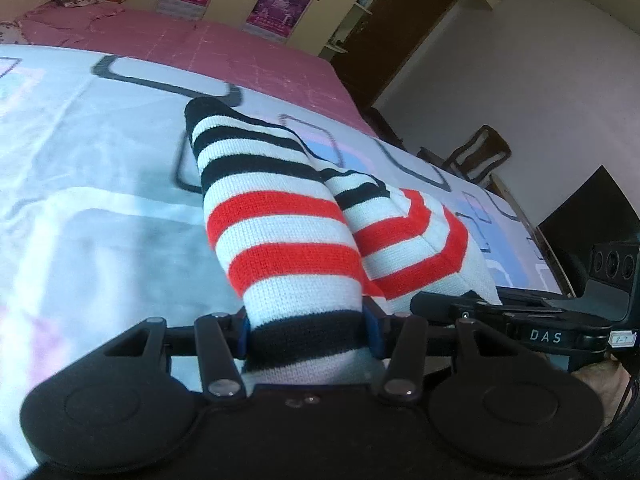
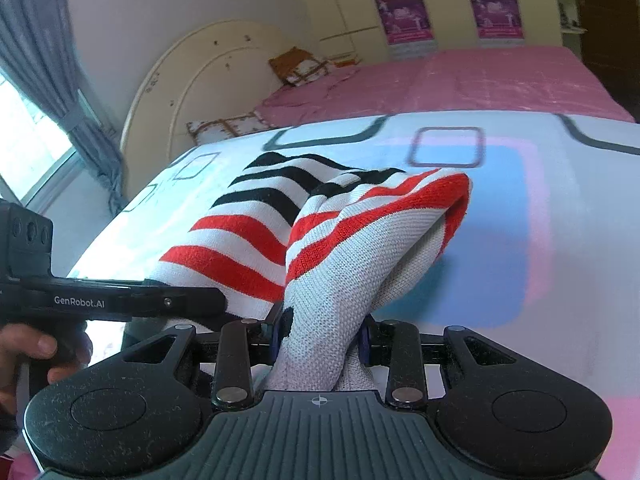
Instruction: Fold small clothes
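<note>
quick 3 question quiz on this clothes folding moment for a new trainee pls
1. True or false: both tongs are clamped on the same striped garment.
2. Which surface lies under the garment? A) bare wooden floor B) patterned bed sheet C) glass desk
3. Fill in: the stripes nearest the left tongs are red, and those at the far end are ____.

Key:
1. True. The left tongs and the right tongs each pinch an end of the garment.
2. B
3. black
</note>
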The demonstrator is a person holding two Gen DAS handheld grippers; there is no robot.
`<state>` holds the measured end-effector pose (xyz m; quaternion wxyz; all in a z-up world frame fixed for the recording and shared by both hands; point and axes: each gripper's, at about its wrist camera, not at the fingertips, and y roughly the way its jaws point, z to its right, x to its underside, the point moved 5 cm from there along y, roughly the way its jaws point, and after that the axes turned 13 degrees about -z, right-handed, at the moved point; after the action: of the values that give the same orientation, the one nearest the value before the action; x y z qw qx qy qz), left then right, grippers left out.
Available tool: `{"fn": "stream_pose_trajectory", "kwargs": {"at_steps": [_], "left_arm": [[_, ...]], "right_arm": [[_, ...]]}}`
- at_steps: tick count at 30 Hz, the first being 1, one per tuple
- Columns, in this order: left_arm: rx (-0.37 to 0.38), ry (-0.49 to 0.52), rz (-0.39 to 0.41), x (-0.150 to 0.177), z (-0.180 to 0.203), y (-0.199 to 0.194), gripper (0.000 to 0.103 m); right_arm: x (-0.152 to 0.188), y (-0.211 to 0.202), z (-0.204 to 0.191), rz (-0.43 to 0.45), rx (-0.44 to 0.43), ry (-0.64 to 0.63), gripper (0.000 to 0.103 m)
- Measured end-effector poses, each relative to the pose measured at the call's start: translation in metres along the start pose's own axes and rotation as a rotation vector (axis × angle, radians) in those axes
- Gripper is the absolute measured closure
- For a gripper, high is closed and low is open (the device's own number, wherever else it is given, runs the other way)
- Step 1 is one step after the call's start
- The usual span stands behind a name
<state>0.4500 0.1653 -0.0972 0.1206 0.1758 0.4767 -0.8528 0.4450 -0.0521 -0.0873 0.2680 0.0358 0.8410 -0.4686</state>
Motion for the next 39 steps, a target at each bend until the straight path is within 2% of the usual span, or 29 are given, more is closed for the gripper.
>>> {"fn": "stream_pose_trajectory", "kwargs": {"at_steps": [5, 9, 14, 19, 22, 23, 24, 25, 26, 27, 28, 29, 31, 34, 36, 38, 39], "left_arm": [[-0.013, -0.008, -0.033, 0.001, -0.033, 0.000, 0.054], [-0.002, -0.038, -0.056, 0.002, -0.060, 0.014, 0.052], [0.047, -0.084, -0.056, 0.013, -0.083, 0.023, 0.037], [0.047, -0.085, -0.052, 0.017, -0.085, 0.022, 0.034], [-0.025, -0.061, -0.055, 0.017, -0.086, 0.005, 0.019], [-0.045, -0.042, -0.039, 0.017, -0.085, -0.005, 0.024], [-0.054, -0.022, -0.015, 0.016, -0.085, -0.015, 0.029], [-0.039, 0.010, 0.026, 0.013, -0.082, -0.026, 0.044], [-0.013, 0.046, 0.051, 0.007, -0.078, -0.032, 0.057], [-0.015, 0.084, 0.062, 0.000, -0.074, -0.034, 0.058], [-0.051, 0.126, 0.064, -0.009, -0.069, -0.033, 0.058], [-0.090, 0.176, 0.059, -0.019, -0.062, -0.027, 0.058], [-0.114, 0.225, 0.042, -0.035, -0.055, -0.013, 0.058], [-0.098, 0.207, -0.003, -0.049, -0.062, 0.012, 0.058], [-0.103, 0.204, -0.045, -0.044, -0.070, 0.027, 0.059], [-0.094, 0.190, -0.026, -0.034, -0.077, 0.034, 0.058], [-0.081, 0.182, -0.012, -0.032, -0.079, 0.033, 0.058]], "right_arm": [[0.003, 0.036, -0.021, -0.017, -0.007, 0.019, 0.069], [0.005, 0.062, -0.016, -0.032, -0.027, 0.054, 0.069], [0.018, 0.082, 0.011, -0.061, -0.060, 0.155, 0.069], [0.018, 0.084, 0.018, -0.060, -0.090, 0.205, 0.068], [0.017, 0.075, 0.024, -0.070, -0.066, 0.222, 0.050], [0.017, 0.065, 0.025, -0.054, -0.036, 0.210, 0.046], [0.017, 0.054, 0.026, -0.028, -0.025, 0.197, 0.046], [0.014, 0.042, 0.027, 0.004, -0.014, 0.184, 0.047], [0.009, 0.034, 0.027, 0.035, 0.000, 0.175, 0.055], [0.001, 0.030, 0.026, 0.055, 0.012, 0.167, 0.069], [-0.007, 0.029, 0.024, 0.066, 0.017, 0.156, 0.071], [-0.018, 0.032, 0.020, 0.076, 0.029, 0.138, 0.072], [-0.036, 0.045, 0.011, 0.070, 0.050, 0.096, 0.072], [-0.052, 0.072, 0.004, 0.036, 0.092, 0.039, 0.072], [-0.054, 0.091, 0.007, -0.004, 0.151, 0.012, 0.072], [-0.048, 0.106, 0.019, -0.055, 0.208, 0.035, 0.072], [-0.045, 0.106, 0.024, -0.050, 0.202, 0.060, 0.072]]}}
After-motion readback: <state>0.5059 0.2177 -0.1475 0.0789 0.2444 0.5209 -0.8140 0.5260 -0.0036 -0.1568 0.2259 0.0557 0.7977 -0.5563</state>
